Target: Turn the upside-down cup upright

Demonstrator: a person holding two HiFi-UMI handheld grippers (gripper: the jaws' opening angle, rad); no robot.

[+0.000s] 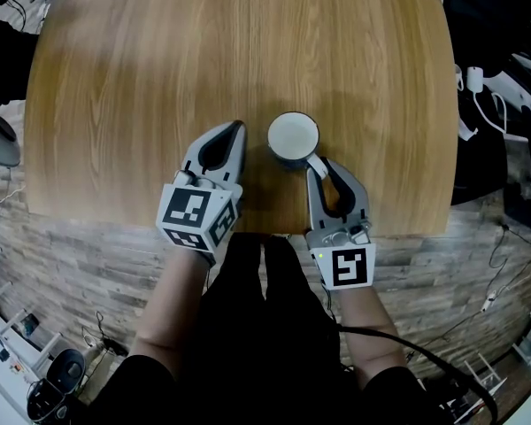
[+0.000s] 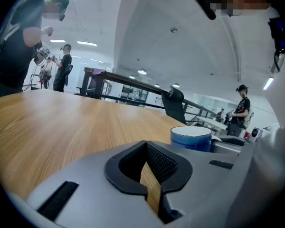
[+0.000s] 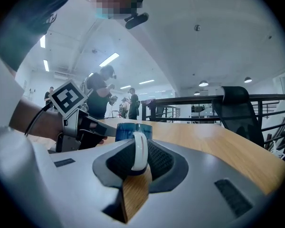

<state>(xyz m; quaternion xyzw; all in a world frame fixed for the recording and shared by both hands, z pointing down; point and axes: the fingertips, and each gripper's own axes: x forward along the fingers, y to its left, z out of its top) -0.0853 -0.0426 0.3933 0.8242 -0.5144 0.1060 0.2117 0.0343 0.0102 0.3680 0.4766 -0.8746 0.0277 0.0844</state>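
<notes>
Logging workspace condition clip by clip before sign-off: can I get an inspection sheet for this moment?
Surface: wooden table, light grain, no marks seen.
Job's things: blue cup stands near the table's front edge with a white round face up; whether that is the mouth or the base cannot be told.
Clutter: nothing seen on the table.
Grippers: left gripper is shut and empty, beside the cup; right gripper is shut on the cup's white handle.
Cables: a black cable runs from the right gripper past the person's arm.
Surroundings: stone-pattern floor, people standing far off, a dark chair.
</notes>
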